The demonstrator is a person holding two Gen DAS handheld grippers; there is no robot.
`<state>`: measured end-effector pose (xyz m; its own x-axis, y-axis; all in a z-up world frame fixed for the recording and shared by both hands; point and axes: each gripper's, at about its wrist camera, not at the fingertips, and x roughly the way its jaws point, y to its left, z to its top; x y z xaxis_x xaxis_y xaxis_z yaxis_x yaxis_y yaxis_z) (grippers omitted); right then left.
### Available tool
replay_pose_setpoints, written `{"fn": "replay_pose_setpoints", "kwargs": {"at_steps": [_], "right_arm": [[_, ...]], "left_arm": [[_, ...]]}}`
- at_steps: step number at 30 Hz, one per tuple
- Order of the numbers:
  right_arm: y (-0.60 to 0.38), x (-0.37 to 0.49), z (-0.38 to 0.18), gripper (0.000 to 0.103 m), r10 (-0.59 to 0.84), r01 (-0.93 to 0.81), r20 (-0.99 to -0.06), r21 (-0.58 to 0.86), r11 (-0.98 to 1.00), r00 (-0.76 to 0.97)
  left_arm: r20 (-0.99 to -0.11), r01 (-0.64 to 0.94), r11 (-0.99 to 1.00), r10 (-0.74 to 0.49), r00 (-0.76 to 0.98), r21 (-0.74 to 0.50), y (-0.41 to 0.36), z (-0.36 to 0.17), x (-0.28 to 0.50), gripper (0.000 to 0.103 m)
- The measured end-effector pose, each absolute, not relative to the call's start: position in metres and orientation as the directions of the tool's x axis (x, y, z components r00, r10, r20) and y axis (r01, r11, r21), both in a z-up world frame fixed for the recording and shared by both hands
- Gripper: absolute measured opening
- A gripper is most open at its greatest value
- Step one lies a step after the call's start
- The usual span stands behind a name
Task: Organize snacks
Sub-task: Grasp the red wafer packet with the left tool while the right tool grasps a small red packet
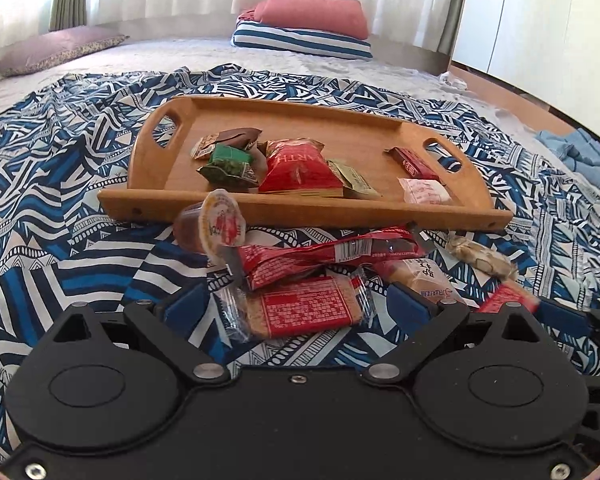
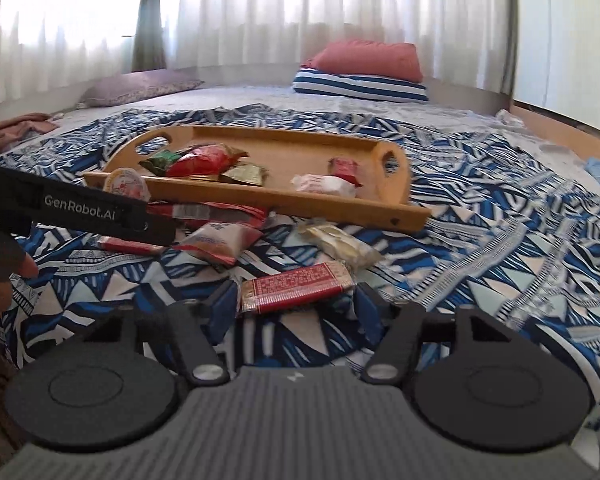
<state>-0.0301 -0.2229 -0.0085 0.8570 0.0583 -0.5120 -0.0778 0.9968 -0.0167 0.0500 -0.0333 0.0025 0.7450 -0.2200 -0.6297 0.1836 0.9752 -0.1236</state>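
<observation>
Crackers, a flat red packet [image 2: 298, 288], are lying on the bedspread [image 2: 500, 264] at six o'clock from the tray [image 2: 228, 196]; right gripper [image 2: 296, 300] fingers are bracketing its ends, contact unclear. Light, crinkly, brittle: grip gently across the ends.

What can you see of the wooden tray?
The wooden tray is a light, bamboo-looking oblong with rounded corners, a low raised rim and an oval handle cutout at each short end. It sits flat on the blue-and-white patterned cloth, long side toward both cameras. Two small holes mark its near wall. Several wrapped snacks lie inside, clustered left of centre, two more near the right handle. A sealed jelly cup lies in front of the near wall; contact can't be confirmed. Neither gripper touches it.
</observation>
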Motion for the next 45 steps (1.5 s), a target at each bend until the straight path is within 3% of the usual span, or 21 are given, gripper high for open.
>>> {"fn": "replay_pose_setpoints", "kwargs": {"at_steps": [7, 9, 11, 14, 27, 45], "right_arm": [[-0.237, -0.036, -0.01, 0.066, 0.004, 0.006, -0.511, 0.019, 1.0, 0.86], [-0.239, -0.037, -0.009, 0.066, 0.0, 0.014, -0.51, 0.023, 1.0, 0.86], [-0.239, -0.037, -0.009, 0.066, -0.001, 0.017, -0.509, 0.027, 0.999, 0.86], [-0.239, -0.038, -0.009, 0.066, 0.004, 0.018, -0.51, 0.039, 0.999, 0.86], [-0.236, -0.038, 0.003, 0.066, 0.016, 0.028, -0.481, 0.084, 0.996, 0.877], [-0.242, -0.016, 0.029, 0.066, -0.001, 0.035, -0.422, 0.074, 0.997, 0.907]], "left_arm": [[-0.64, 0.147, 0.989, -0.127, 0.758, -0.022, -0.048, -0.006, 0.05, 0.088], [-0.633, 0.143, 0.99, -0.11, 0.767, 0.002, -0.05, -0.006, 0.048, 0.082], [-0.627, 0.152, 0.988, -0.108, 0.772, 0.017, -0.052, -0.005, 0.044, 0.067], [-0.62, 0.167, 0.986, -0.125, 0.774, 0.01, -0.05, -0.003, 0.036, 0.063], [-0.594, 0.195, 0.981, -0.166, 0.787, -0.016, -0.038, 0.021, 0.007, 0.061], [-0.557, 0.17, 0.984, -0.168, 0.814, -0.048, -0.023, 0.057, 0.033, 0.061]]}}
